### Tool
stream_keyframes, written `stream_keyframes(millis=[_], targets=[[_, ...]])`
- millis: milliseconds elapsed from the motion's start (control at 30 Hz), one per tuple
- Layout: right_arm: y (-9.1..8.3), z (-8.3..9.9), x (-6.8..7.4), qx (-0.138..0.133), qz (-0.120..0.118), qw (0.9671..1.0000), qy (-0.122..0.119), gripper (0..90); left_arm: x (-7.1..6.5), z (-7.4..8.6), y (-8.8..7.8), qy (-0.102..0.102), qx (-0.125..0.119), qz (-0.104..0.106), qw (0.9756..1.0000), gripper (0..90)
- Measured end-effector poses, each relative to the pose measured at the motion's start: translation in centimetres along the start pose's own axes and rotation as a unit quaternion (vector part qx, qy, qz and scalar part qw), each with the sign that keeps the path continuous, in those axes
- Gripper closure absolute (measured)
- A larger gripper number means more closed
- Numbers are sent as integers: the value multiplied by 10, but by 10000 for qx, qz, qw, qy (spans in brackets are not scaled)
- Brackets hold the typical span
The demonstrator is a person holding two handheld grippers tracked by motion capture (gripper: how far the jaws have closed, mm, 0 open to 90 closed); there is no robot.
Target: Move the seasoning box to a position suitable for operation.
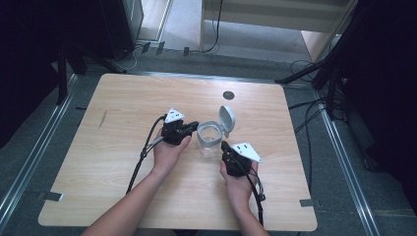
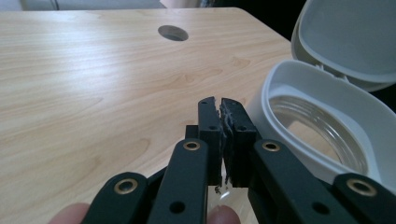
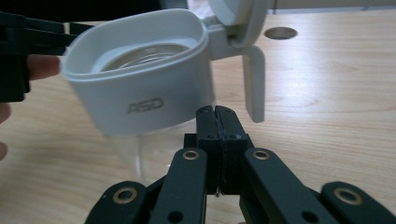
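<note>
A clear glass jug (image 1: 210,139) with a white plastic collar stood upright near the middle of the wooden counter (image 1: 123,162), its hinged white lid (image 1: 226,117) flipped up and back on the far side. The left gripper (image 1: 193,126) lay just beside the jug's collar on its left, its jaws pressed together with nothing between them; in the left gripper view the closed tips (image 2: 219,105) sat close against the outside of the white rim (image 2: 327,93), though whether they actually touched it could not be told. The right gripper (image 1: 224,146) sat just off the jug's near right side, also pressed together and empty. In the right gripper view its shut tips (image 3: 217,112) pointed at the lower edge of the collar (image 3: 140,88), where grey lettering showed, with the white handle (image 3: 254,81) hanging down a little to the right of the tips and apart from them. The jug thus stood between the two grippers, the left one level with its rim and the right one nearer the person. A round hole (image 1: 228,95) in the counter lay beyond the lid, well apart from both grippers.
</note>
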State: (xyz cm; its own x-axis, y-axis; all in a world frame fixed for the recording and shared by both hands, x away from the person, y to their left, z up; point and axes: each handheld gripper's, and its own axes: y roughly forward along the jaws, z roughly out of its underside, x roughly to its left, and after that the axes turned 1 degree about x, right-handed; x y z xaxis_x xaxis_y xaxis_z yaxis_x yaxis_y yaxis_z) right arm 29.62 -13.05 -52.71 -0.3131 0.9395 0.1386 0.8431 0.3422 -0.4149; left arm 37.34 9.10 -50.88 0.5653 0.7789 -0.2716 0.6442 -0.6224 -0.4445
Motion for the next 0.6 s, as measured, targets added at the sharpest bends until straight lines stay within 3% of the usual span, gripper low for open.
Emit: stream_keyframes(millis=[67, 133, 200, 367, 433, 600], targets=[[2, -1, 0, -4, 53, 10000, 76, 900, 0, 0, 0, 13, 17, 57, 10000, 897], [4, -4, 0, -34, 117, 9998, 170, 900, -5, 2, -4, 232, 96, 65, 9997, 900], [5, -6, -2, -76, 124, 9995, 279, 900, -6, 2, -5, 234, 100, 94, 9996, 900], [7, -10, -3, -94, 123, 9995, 275, 900, -14, 11, -17, 199, 70, 15, 9998, 900], [8, -11, -4, -107, -34, 9992, 378, 900, -18, 17, -25, 214, 33, -27, 9998, 900], [13, -14, -2, -73, -255, 9991, 324, 900, -21, 24, -35, 259, 41, -38, 9996, 900]])
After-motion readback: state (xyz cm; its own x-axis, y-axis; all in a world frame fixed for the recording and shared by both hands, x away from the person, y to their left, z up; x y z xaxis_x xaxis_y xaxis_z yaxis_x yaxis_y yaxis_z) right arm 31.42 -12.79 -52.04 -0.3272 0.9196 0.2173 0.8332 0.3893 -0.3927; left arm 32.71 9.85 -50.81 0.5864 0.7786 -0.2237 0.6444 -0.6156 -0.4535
